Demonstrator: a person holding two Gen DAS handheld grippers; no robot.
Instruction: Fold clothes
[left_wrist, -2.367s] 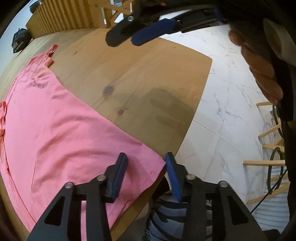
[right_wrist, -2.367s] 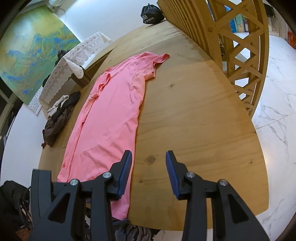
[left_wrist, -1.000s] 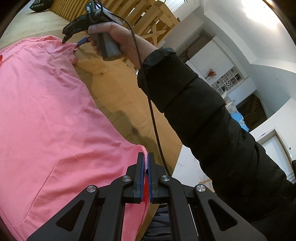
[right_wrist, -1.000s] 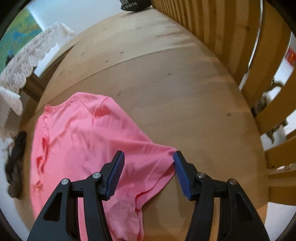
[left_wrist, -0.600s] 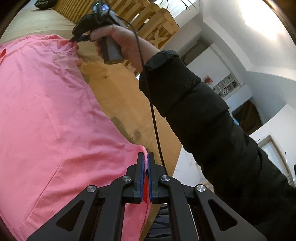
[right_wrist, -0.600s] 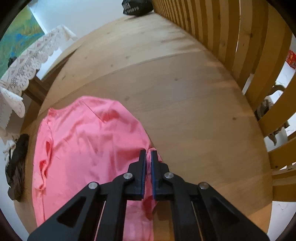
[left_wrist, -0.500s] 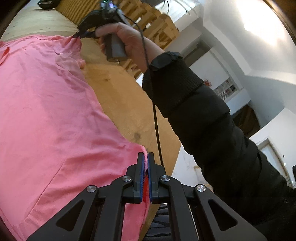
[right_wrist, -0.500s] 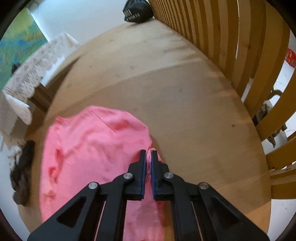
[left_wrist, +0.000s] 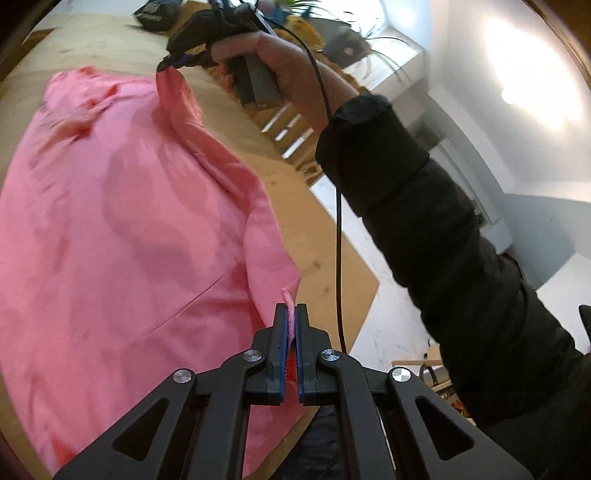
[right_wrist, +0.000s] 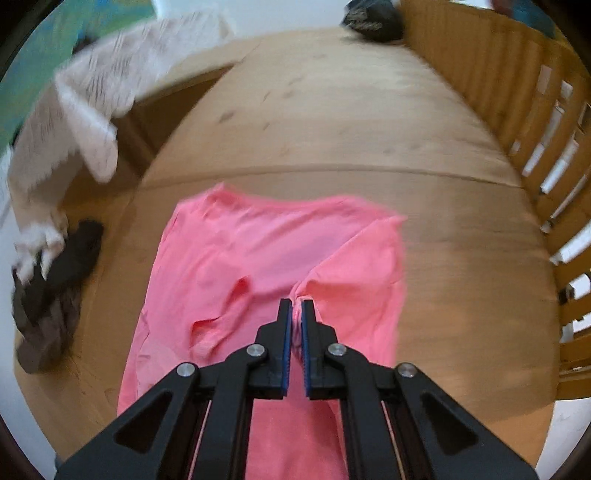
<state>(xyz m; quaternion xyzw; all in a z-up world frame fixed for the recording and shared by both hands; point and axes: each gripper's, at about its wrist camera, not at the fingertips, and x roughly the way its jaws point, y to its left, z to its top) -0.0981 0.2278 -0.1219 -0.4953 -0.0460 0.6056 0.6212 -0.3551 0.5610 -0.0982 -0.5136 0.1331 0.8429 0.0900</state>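
Two hand-held grippers (left_wrist: 291, 314) (right_wrist: 296, 314), one pink shirt (left_wrist: 122, 229).

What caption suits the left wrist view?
Both claws, left claw and right claw, pinch the pink shirt over the wooden table.

Pink shirt (left_wrist: 122, 236), plain and soft, spread lengthwise on the table (right_wrist: 461, 258), near long edge lifted at two points and curling over the flat part.
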